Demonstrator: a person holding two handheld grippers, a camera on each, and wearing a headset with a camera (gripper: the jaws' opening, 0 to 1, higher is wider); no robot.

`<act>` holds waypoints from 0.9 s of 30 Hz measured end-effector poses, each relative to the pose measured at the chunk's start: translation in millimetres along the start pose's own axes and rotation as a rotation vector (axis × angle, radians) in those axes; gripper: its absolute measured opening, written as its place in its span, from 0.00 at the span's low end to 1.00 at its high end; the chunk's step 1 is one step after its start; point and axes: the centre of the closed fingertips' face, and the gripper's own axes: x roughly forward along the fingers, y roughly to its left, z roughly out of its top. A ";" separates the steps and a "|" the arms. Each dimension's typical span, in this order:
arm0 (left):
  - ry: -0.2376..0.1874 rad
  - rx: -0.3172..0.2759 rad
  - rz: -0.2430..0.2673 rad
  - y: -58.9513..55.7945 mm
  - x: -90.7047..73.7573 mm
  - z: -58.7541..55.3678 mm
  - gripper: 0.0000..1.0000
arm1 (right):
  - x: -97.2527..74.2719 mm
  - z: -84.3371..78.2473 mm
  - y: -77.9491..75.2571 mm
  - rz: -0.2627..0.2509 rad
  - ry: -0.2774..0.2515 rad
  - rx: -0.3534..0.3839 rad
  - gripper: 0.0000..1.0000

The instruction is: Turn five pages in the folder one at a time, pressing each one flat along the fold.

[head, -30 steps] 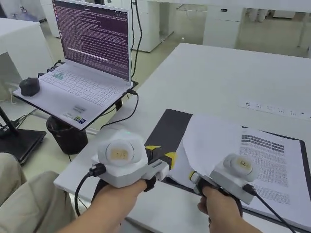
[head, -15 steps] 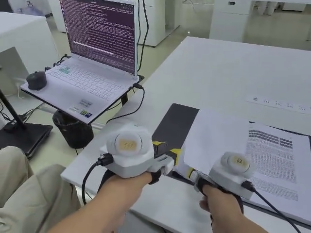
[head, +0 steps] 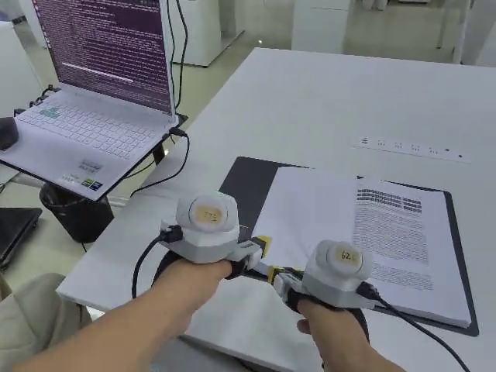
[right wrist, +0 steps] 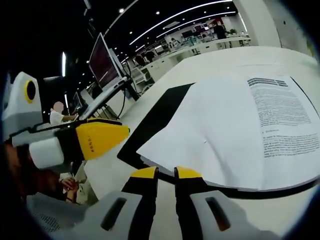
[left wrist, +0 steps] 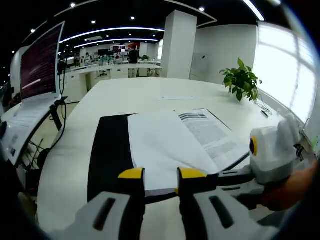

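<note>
Laptop (head: 101, 93) seen far left, beside bench (head: 325, 101). Left tongs (left wrist: 161, 175) held released: jaws parted, nothing gripped, poised over near edge of blank page (head: 310, 213). Folder (head: 240, 194) laid open on bench just ahead of both tongs, with black cover at left, blank page in middle, printed page (head: 399, 232) at right. Fold judged to run away from person, near end just ahead of right tongs (right wrist: 166, 174); right hand nearer. Right tongs: narrow slit between jaws, nothing held; whether fully clenched cannot be told.

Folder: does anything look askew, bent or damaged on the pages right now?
The blank page looks bowed rather than flat. It hides the fold, and its left part lifts off the black cover. No tear or crease is visible.
</note>
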 end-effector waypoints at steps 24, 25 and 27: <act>-0.033 0.006 0.120 7.3 49.5 -58.8 0.30 | -21.8 47.7 -94.6 -0.135 -0.125 0.049 0.00; -0.038 0.013 0.120 7.5 49.9 -59.3 0.29 | -20.5 49.5 -97.2 -0.133 -0.129 0.046 0.00; -0.054 0.053 0.108 7.0 49.1 -58.9 0.29 | -16.9 53.6 -104.9 -0.133 -0.136 0.044 0.00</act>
